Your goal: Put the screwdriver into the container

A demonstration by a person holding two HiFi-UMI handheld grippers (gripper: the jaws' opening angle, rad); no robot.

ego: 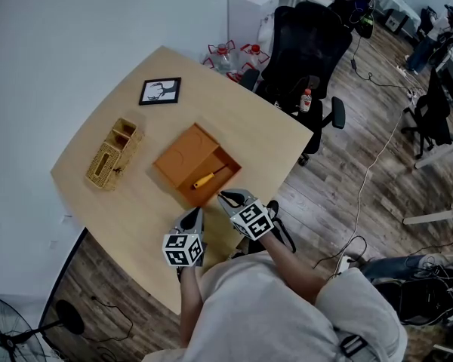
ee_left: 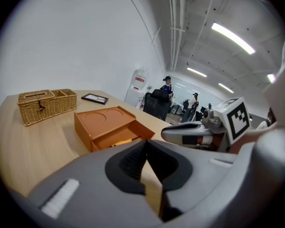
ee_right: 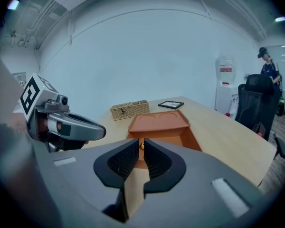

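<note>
An orange container (ego: 183, 155) stands mid-table with its drawer pulled out toward me. The yellow-handled screwdriver (ego: 209, 178) lies in that drawer; the left gripper view shows this screwdriver (ee_left: 121, 141) as a yellow strip inside the container (ee_left: 103, 122). My left gripper (ego: 195, 214) hovers near the table's front edge, jaws together and empty. My right gripper (ego: 229, 197) sits just right of it, close to the drawer's near corner. In the right gripper view its jaws (ee_right: 138, 145) stand a narrow slit apart with nothing between them, aimed at the container (ee_right: 159, 121).
A wicker basket (ego: 113, 154) stands left of the container. A framed picture (ego: 160, 91) lies at the table's far side. A black office chair (ego: 306, 51) stands beyond the far right edge, with cables on the wood floor. A fan (ego: 7, 330) stands at the lower left.
</note>
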